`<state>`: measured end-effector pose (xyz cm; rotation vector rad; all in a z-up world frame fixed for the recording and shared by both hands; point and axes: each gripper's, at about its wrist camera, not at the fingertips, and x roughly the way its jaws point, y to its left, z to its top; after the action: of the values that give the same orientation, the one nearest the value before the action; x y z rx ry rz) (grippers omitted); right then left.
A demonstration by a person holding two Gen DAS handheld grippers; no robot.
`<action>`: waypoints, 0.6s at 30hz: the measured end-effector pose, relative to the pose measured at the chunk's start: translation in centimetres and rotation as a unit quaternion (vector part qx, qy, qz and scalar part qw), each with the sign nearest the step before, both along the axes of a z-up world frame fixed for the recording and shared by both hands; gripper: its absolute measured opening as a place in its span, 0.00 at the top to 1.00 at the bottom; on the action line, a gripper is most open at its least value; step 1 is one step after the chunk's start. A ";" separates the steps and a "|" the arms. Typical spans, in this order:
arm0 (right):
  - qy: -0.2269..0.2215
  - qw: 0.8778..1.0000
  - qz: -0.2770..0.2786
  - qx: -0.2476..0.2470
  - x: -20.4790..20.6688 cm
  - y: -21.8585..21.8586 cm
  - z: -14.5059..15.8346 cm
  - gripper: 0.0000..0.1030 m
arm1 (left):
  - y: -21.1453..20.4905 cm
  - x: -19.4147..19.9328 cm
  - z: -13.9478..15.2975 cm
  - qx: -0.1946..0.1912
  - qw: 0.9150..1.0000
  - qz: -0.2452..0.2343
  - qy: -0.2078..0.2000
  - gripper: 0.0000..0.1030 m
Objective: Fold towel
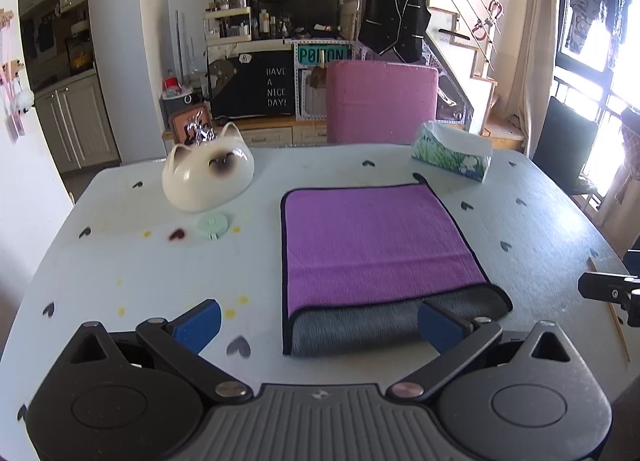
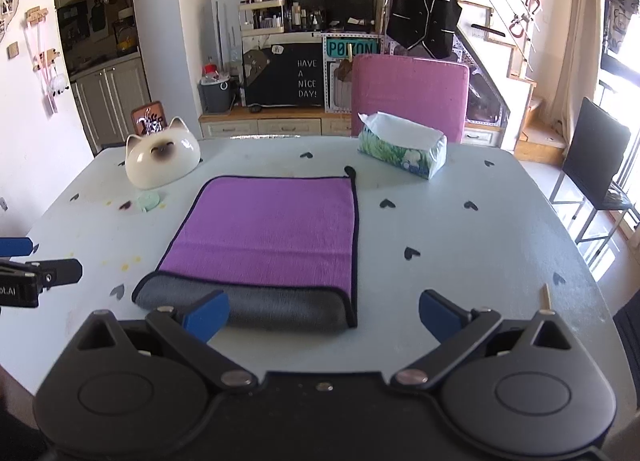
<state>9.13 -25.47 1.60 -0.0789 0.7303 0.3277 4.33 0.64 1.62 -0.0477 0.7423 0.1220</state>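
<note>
A purple towel (image 1: 372,241) with a dark hem lies folded on the pale table (image 1: 140,269); its grey underside shows along the near fold. It also shows in the right wrist view (image 2: 272,237). My left gripper (image 1: 320,323) is open and empty just in front of the towel's near left corner. My right gripper (image 2: 324,315) is open and empty in front of the towel's near right corner. The right gripper shows at the right edge of the left wrist view (image 1: 612,291). The left gripper shows at the left edge of the right wrist view (image 2: 36,277).
A white cat-shaped ceramic bowl (image 1: 208,173) and a small green disc (image 1: 214,225) lie left of the towel. A tissue box (image 1: 452,151) stands at the back right. A thin wooden stick (image 1: 618,321) lies near the right edge. A pink chair (image 1: 380,101) stands behind the table.
</note>
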 end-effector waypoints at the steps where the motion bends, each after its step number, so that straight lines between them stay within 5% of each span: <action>1: 0.000 1.000 -0.001 0.003 0.4 0.0 -0.1 0.02 | 0.0 0.4 0.0 0.002 1.000 -0.001 -0.002 0.00; 18: -0.030 0.997 -0.003 0.067 7.2 -0.4 -3.0 0.01 | 2.3 6.4 -3.8 -0.016 1.000 -0.009 -0.013 0.00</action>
<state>16.29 -25.87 -1.43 0.0397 0.6472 0.3671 10.77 2.93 -2.21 -0.0720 0.7187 0.0922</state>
